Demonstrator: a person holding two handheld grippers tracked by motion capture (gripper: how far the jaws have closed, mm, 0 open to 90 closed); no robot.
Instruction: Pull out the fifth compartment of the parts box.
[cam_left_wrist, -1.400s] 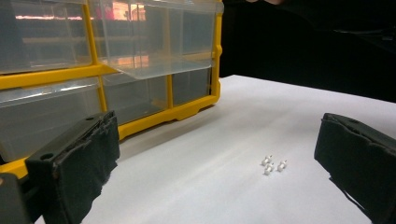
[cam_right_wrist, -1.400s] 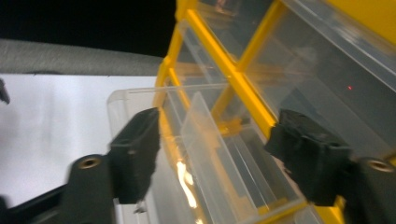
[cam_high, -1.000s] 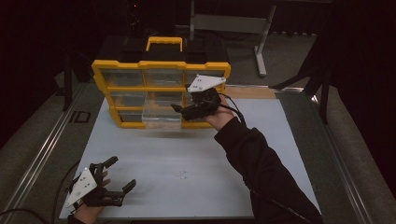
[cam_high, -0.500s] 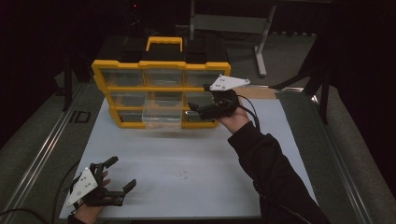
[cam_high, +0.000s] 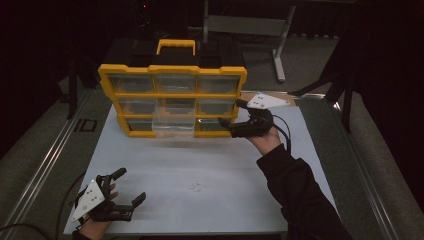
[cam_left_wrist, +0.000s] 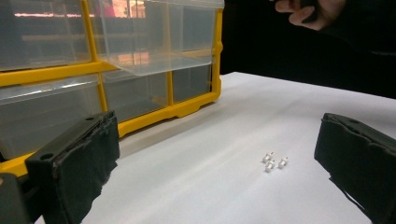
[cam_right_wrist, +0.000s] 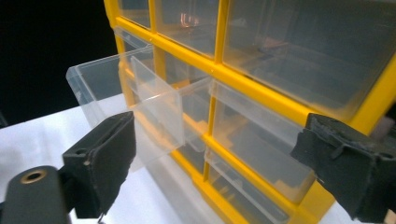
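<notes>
Clear drawer (cam_high: 172, 122) juts out of yellow organizer (cam_high: 172, 91); both grippers' jaws gape, holding nothing.

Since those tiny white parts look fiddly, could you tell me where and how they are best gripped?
Take one of the small white parts at a time, across its short body, coming from straight above with the open left gripper. They lie flat in a tight cluster on the bare white table, so a low, sideways approach would probably scatter them.
</notes>
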